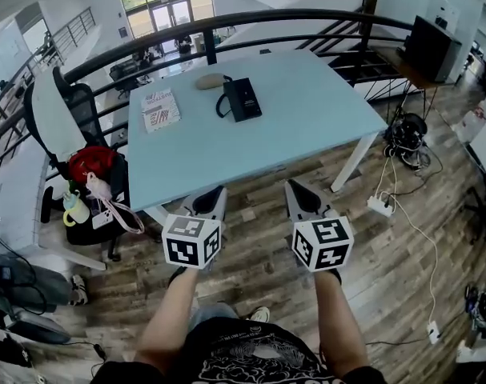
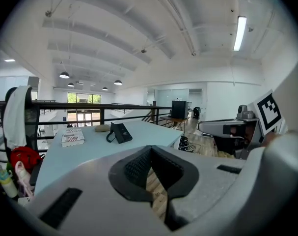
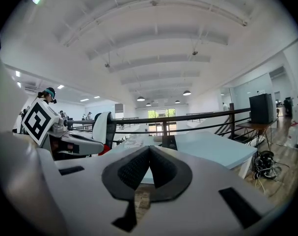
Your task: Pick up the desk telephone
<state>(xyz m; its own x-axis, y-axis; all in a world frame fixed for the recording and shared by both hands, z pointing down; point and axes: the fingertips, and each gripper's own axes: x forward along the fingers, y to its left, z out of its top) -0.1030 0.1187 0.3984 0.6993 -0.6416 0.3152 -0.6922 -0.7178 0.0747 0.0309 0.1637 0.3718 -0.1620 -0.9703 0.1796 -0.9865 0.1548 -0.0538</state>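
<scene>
A black desk telephone [image 1: 241, 98] with a coiled cord lies on the far part of the pale blue table [image 1: 307, 126]; it also shows in the left gripper view [image 2: 119, 132] and dimly in the right gripper view [image 3: 169, 142]. My left gripper [image 1: 211, 199] and right gripper [image 1: 298, 192] hover side by side over the floor just short of the table's near edge, well away from the phone. Both are shut with nothing between the jaws [image 2: 149, 151] [image 3: 149, 154].
A booklet [image 1: 159, 108] lies at the table's left and a beige oblong object [image 1: 210, 80] sits beside the phone. An office chair [image 1: 82, 134] with a red bag [image 1: 92, 160] stands left of the table. A black railing [image 1: 226, 24] runs behind. Cables and a power strip [image 1: 380, 206] lie on the floor at right.
</scene>
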